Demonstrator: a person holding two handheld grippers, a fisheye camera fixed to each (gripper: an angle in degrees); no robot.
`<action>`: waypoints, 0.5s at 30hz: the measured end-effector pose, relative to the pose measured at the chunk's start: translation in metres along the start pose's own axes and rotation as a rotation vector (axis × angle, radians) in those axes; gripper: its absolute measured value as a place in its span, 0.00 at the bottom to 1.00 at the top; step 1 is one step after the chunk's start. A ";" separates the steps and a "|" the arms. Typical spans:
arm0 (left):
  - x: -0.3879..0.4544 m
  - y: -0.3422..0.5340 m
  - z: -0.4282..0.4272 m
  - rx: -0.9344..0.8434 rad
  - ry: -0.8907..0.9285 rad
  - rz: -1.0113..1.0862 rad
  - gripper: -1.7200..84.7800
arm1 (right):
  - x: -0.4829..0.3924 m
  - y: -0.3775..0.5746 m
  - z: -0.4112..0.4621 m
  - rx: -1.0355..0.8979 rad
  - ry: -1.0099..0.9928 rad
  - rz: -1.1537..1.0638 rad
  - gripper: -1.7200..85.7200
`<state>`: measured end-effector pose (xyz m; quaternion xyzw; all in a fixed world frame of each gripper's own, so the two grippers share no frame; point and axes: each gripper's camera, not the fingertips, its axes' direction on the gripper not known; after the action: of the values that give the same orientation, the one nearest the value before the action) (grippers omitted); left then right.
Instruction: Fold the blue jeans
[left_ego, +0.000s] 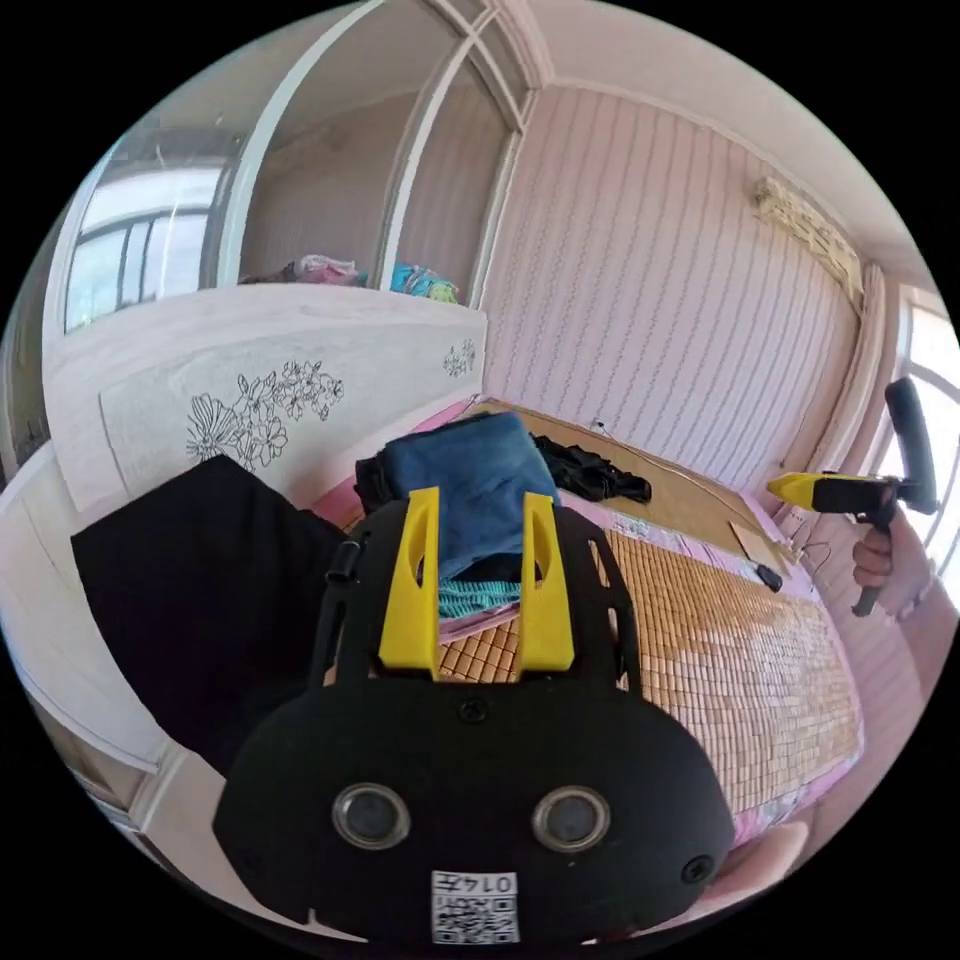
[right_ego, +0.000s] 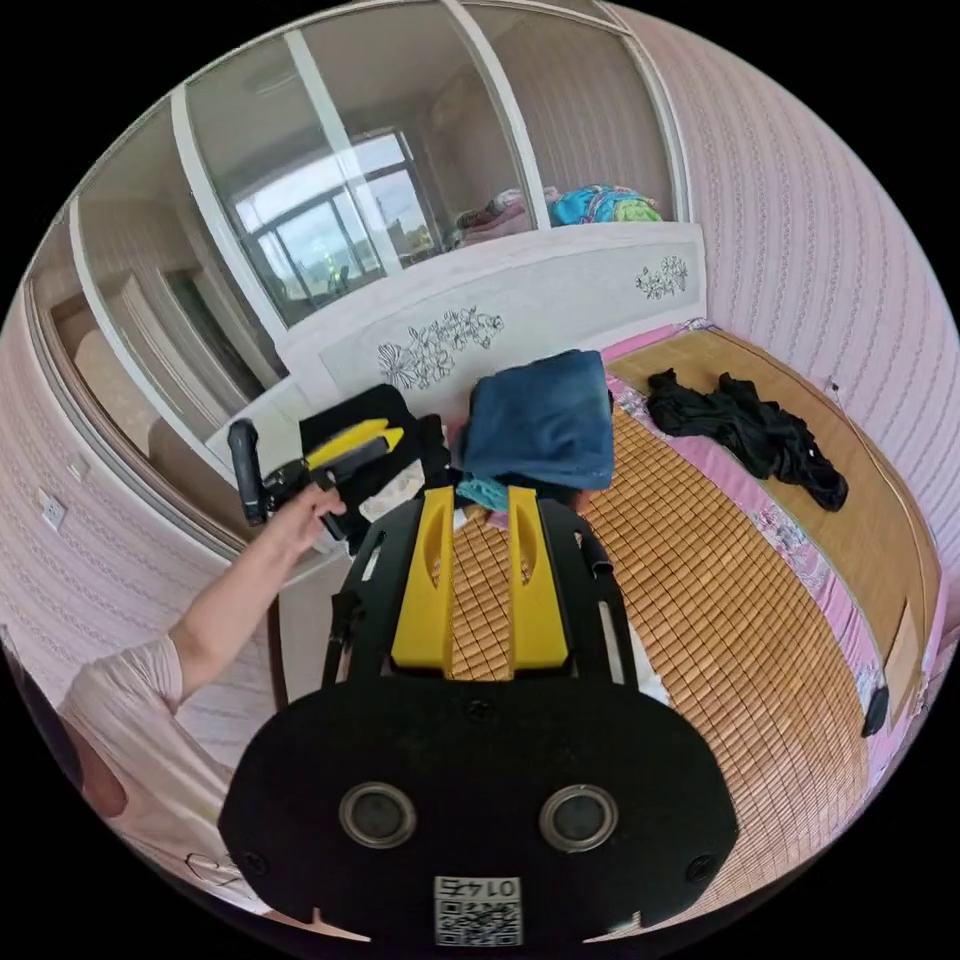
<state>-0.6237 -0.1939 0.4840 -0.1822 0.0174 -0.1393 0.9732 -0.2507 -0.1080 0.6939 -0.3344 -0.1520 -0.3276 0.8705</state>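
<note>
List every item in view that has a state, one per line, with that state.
blue jeans: folded, on top of a clothes stack at the head of the bed
black garment: crumpled, unfolded, lying apart on the bamboo mat
left gripper: jaws open, holding nothing
right gripper: jaws open, holding nothing
black cloth: draped beside the headboard

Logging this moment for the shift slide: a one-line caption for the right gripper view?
Open right gripper hovers before folded blue jeans on the bed mat.
</note>
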 end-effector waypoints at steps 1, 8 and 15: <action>0.008 0.012 -0.012 0.026 -0.019 0.040 0.15 | 0.004 0.021 0.004 -0.014 -0.010 0.002 0.11; 0.023 0.078 -0.053 -0.014 0.042 0.106 0.15 | 0.034 0.093 0.032 -0.121 -0.086 0.148 0.11; -0.007 0.128 -0.102 -0.068 -0.033 0.091 0.15 | 0.021 0.104 0.040 -0.111 -0.074 0.172 0.11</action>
<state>-0.6049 -0.1130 0.3431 -0.2166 0.0143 -0.0909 0.9719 -0.1671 -0.0322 0.6830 -0.4057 -0.1363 -0.2473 0.8693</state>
